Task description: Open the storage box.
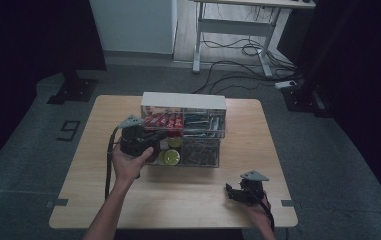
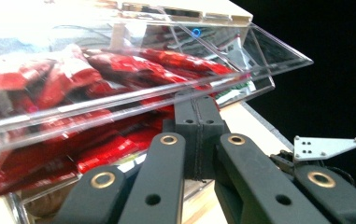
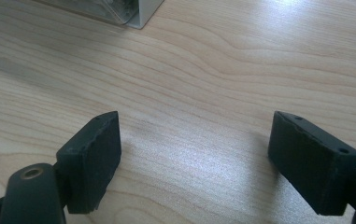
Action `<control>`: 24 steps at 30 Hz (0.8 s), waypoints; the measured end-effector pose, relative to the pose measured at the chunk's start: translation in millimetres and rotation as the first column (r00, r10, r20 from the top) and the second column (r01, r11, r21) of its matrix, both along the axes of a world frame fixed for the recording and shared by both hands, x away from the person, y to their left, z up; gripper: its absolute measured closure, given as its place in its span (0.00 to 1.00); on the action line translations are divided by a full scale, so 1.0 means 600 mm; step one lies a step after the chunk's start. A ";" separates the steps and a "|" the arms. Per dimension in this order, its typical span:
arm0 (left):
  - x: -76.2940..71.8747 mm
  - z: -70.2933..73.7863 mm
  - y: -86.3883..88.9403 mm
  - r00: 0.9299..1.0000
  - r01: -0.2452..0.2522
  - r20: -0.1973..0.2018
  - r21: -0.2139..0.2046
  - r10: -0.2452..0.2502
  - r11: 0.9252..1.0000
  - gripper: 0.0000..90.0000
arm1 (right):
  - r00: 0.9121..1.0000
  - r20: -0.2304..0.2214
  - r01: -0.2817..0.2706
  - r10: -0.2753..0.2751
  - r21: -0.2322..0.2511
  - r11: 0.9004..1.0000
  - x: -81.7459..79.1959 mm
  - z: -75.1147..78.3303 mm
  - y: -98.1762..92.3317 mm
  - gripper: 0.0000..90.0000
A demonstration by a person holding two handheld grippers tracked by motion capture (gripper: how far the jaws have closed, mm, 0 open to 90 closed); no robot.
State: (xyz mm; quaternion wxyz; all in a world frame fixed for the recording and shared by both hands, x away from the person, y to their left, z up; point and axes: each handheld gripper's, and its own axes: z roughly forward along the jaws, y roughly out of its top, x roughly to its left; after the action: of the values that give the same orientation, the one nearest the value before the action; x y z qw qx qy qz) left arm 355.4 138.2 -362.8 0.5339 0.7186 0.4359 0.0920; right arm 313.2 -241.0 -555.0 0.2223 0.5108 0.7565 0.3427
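The left gripper (image 2: 197, 135) has its jaws pressed together on the front lip of the clear drawer (image 2: 133, 100), the upper left one of the small drawer cabinet (image 1: 183, 100) that stands toward the far edge of the wooden table (image 1: 88, 170); that drawer is tilted out of the cabinet and packed with red sachets (image 2: 96, 70); just below it in the cabinet sits a drawer with yellow round things (image 1: 171, 156), and to its right are drawers of what look like metal clips, too small to be sure; the right gripper (image 3: 194, 158) rests well apart from the cabinet, near the table's front right corner, its jaws wide apart over bare wood with nothing between them; judging by the grip, the step in hand is moving this drawer, and whether it is being pulled out or pushed home cannot be told; the next move calls for a straight, level draw along the drawer's runners so the sachets do not spill; printing on the sachets is too blurred to read.
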 end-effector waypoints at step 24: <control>0.033 0.043 0.003 0.999 -0.040 0.020 -0.012 0.040 0.999 1.00 | 1.000 0.000 0.031 -0.031 -0.003 1.000 0.011 0.000 0.001 0.19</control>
State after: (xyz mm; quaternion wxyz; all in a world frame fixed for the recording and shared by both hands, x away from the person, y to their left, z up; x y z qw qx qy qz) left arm 375.1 140.2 -337.2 0.5405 0.7058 0.4452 0.1072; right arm 319.8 -240.6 -555.0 0.2282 0.5222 0.7489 0.3382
